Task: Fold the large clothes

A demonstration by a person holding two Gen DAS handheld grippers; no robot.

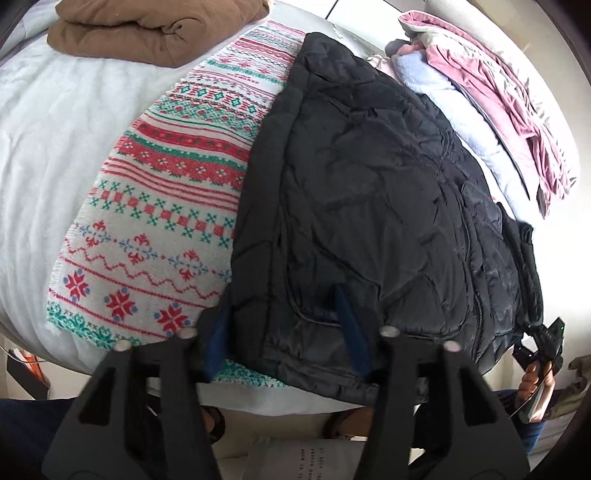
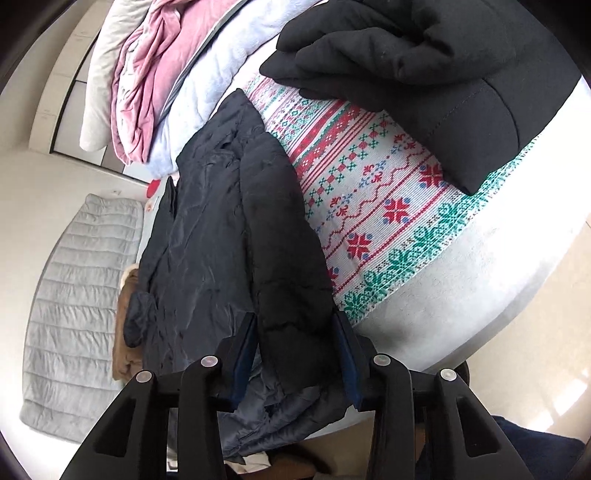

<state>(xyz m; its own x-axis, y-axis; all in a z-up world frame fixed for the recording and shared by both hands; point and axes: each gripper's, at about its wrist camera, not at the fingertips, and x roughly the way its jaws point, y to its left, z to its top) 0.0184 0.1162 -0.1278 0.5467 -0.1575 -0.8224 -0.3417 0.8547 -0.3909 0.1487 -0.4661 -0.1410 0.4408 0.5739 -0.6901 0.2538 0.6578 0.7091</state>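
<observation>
While looking from the near edge of the bed, find the left gripper straddling the near-left hem corner of the black jacket. Jaws partly closed, quilted fabric filling the gap; no telling from the left wrist view a true pinch from mere flanking.

Further right along the same hem, find the right gripper clamped on a thick fold of the jacket's near-right side. Padding bulges between the pads, with loose lining hanging below, over the bed's edge.

Judged a two-corner hold, taken so as to lift the hem level and carry it toward the collar without letting one side sag.

Beyond the grippers, see the jacket laid lengthwise, front up, zip running near to far, on the right part of the patterned blanket. Probably spread there for a flat base to fold on. Not yet folded along its length, so folding judged barely begun. Puffy and slick by the look of it; likely to slip from a shallow bite.

At the far left, a brown garment, folded, seemingly parked clear of the working area. At the far right, a loose pile of pink and pale blue clothes, likely waiting for a turn.
</observation>
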